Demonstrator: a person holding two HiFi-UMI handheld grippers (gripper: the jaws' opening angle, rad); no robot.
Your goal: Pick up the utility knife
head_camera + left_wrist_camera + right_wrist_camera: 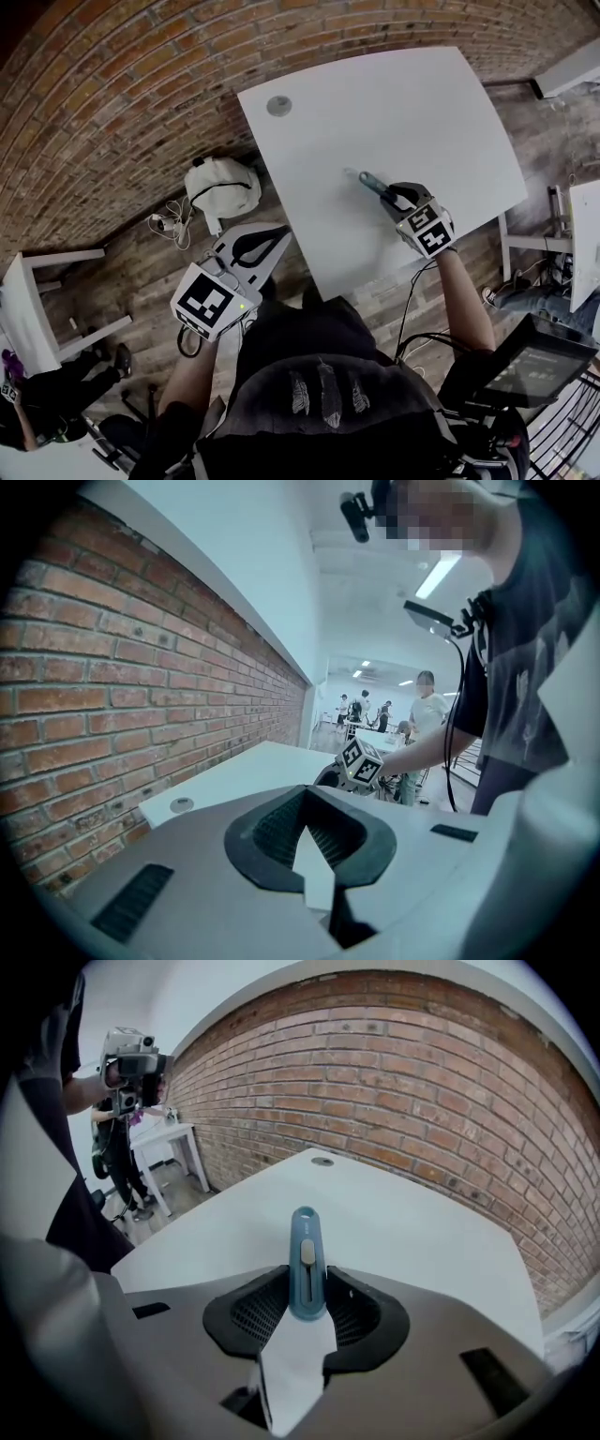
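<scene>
Knife [306, 1260]: I have it clamped in my right gripper's [394, 197] jaws, tip pointing to 12 o'clock, over the bench [394, 112].
Left gripper [272, 239]: jaws together, empty, off the bench at 8 o'clock.

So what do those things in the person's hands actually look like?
The left tool and the right tool are pale grey plastic shells. Their wedge-shaped jaws are lined with black ribbed pads. Each carries a white cube printed with black square markers. A thin black cable trails back from the right one. The person wears a dark short-sleeved T-shirt with a pale print.
</scene>
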